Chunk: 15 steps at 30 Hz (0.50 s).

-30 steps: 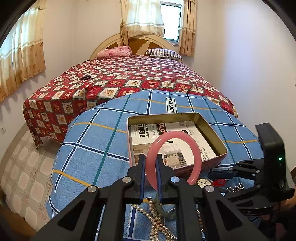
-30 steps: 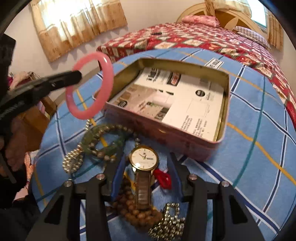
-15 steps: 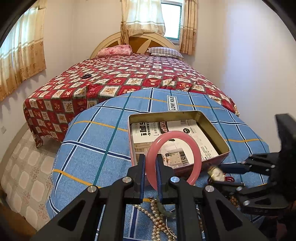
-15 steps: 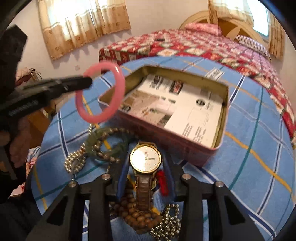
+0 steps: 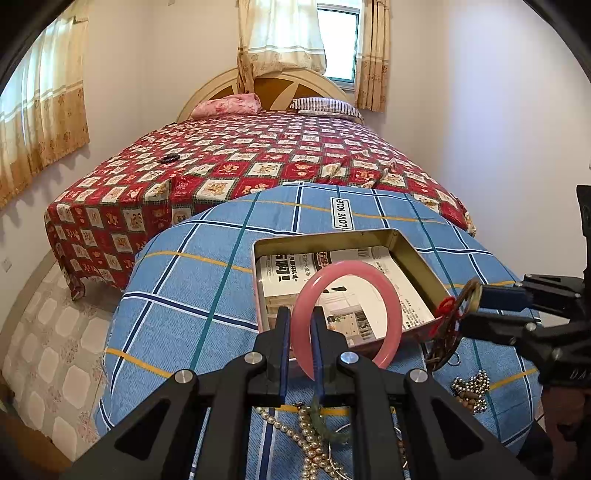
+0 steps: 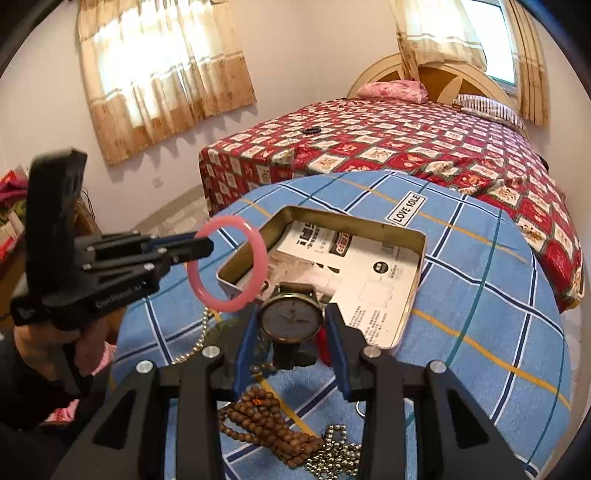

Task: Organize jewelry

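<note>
Left gripper (image 6: 207, 246): matte black linkage frame, silver round screws, white lettering along the side.
Right gripper (image 6: 291, 332): black frame, silver screws, blue pads lining the jaws.
Clothing: pink cuff and dark sleeve, near left.

A bed (image 5: 258, 162) with a red patchwork cover occupies the 12 o'clock area beyond the round table (image 5: 207, 295), which carries a blue checked cloth. Two pillows, one pink (image 5: 225, 105) and one striped (image 5: 325, 107), lie against the arched wooden headboard (image 5: 288, 83). Beige curtains (image 5: 280, 33) frame the window (image 5: 338, 44) at 12 o'clock. A second curtain (image 5: 40, 118) hangs at 9 o'clock. The tiled floor (image 5: 48, 354) shows at 8 o'clock.
</note>
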{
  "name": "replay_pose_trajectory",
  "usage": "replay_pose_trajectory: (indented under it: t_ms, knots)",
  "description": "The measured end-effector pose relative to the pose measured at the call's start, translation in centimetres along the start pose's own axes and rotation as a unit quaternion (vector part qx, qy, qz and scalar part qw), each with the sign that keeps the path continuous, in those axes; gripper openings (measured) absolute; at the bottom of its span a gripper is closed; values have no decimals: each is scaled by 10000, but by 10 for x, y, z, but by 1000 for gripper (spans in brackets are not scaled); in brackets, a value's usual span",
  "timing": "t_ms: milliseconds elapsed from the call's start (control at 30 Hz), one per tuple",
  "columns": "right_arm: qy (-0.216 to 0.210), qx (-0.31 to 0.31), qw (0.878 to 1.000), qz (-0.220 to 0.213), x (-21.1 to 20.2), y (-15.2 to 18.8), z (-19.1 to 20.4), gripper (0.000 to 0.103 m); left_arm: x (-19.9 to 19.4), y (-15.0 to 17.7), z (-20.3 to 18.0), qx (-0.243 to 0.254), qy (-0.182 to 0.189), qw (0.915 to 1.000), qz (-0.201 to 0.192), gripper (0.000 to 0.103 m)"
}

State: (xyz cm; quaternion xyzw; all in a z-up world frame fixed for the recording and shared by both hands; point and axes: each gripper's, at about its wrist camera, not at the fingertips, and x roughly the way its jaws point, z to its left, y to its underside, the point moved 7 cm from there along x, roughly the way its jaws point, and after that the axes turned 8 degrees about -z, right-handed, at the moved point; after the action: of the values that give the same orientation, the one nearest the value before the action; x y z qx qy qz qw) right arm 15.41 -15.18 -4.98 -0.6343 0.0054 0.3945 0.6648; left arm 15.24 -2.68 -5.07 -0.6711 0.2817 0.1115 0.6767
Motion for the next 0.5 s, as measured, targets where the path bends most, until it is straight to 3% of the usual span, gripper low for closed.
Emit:
replay_pose_trajectory:
  t_ms: [167, 233, 300, 500]
  knots:
    - [135, -177, 9998, 8, -5, 6, -1, 39, 0, 1, 1, -20, 2, 10000, -5, 10]
    - [445, -414, 9982, -14, -7, 17, -3, 39, 0, 3, 3, -44, -7, 10000, -5, 10]
    - [674, -603, 9959, 48, -5, 35, -6, 39, 1, 5, 3, -34, -4, 10000, 13, 10]
    - [766, -599, 9949, 270, -21, 79, -14, 40, 4, 10, 2, -26, 34, 10000, 69, 10]
